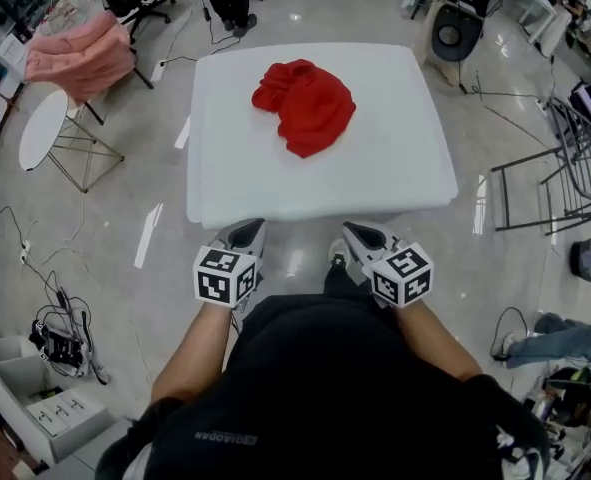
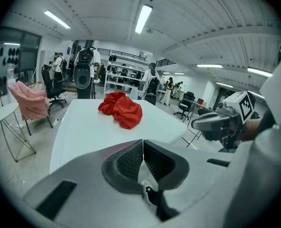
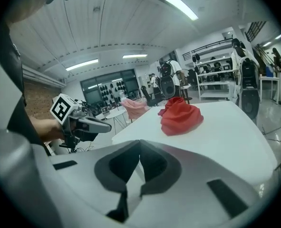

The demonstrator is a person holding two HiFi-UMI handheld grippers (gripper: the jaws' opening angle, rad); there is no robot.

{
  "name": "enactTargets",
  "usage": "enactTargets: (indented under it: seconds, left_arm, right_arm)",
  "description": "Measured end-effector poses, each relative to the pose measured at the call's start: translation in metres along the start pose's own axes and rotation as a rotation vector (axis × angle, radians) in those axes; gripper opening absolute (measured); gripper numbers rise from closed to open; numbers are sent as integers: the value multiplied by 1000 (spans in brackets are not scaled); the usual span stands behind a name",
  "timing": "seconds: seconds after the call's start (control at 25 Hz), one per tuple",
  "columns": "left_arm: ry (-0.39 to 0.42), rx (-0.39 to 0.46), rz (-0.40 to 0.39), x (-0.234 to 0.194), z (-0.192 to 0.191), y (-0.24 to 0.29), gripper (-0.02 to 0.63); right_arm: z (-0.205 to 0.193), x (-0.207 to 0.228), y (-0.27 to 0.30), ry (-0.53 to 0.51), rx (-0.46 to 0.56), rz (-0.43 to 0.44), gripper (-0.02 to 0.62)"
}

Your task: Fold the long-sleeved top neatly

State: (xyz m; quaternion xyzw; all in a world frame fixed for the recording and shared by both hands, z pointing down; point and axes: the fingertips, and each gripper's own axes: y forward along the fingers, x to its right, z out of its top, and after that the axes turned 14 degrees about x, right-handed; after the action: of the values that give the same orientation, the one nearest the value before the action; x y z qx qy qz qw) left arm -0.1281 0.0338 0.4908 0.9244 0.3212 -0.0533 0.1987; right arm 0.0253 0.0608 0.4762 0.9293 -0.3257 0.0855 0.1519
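A red long-sleeved top [image 1: 305, 104] lies crumpled in a heap on the far half of the white table [image 1: 405, 183]. It also shows in the left gripper view as a red heap [image 2: 121, 109] and in the right gripper view [image 3: 180, 116]. My left gripper [image 1: 249, 230] and right gripper [image 1: 359, 232] are held side by side just short of the table's near edge, both shut and empty. In the left gripper view the jaws [image 2: 143, 148] meet, and the right gripper [image 2: 211, 122] shows beside them. The right gripper's jaws [image 3: 140, 148] are closed too.
A pink cloth [image 1: 80, 53] hangs over a chair beside a small round white table [image 1: 45, 126] at the far left. Cables and boxes [image 1: 60, 343] lie on the floor at left. A metal frame [image 1: 565, 173] stands at right. Office chairs and people fill the background.
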Motion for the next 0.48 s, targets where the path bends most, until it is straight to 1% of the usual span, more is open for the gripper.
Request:
enactTargets:
  seconds: [0.12,0.28,0.36,0.48]
  left_arm:
    - [7,15,48,-6,23,38,6]
    - [6,31,147,-17,48,69,6]
    - [-17,35,191,-25,54,79,6]
    - [-35,31,227,-31,55,97,6]
  right_arm:
    - [19,40,20,-17,-3,47,5]
    - [46,78,56,-39,-15,142,5]
    - [59,89,76,-52,-18,192,5]
    - [71,108,104,-73,-21,236,6]
